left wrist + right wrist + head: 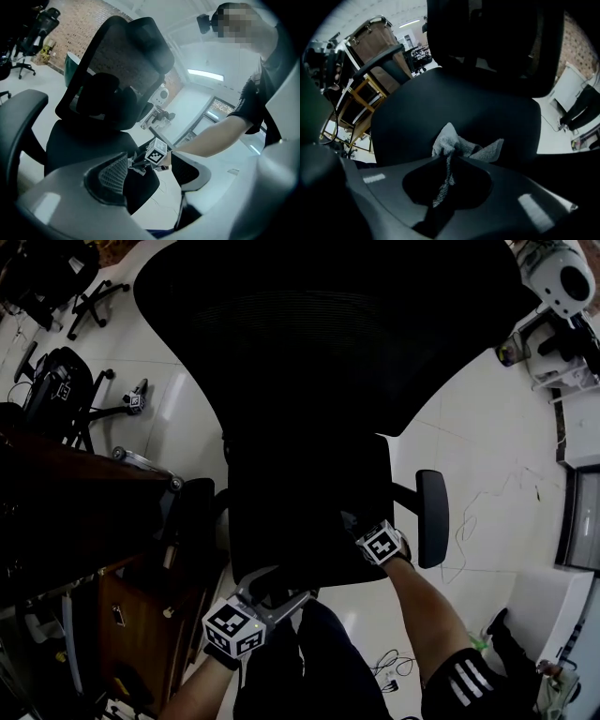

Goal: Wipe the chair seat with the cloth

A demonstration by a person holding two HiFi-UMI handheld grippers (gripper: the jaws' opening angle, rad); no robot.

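Note:
A black office chair fills the head view, its tall backrest (pixel 319 324) over the dark seat (pixel 300 512). My right gripper (pixel 354 531) reaches over the seat's front right and is shut on a grey cloth (pixel 454 145), which bunches out past the jaws onto the seat (pixel 454 103). In the left gripper view the same cloth (pixel 133 164) shows under the right gripper's marker cube (pixel 157 152). My left gripper (pixel 277 596) hangs at the seat's front left edge, open with nothing between its jaws.
The chair's armrests (pixel 432 517) (pixel 382 58) stick out on both sides. A wooden cabinet (pixel 131 606) stands close on the left. Other chairs (pixel 56 381) stand at the far left and white equipment (pixel 562 277) at the top right. Cables (pixel 469 531) lie on the tiled floor.

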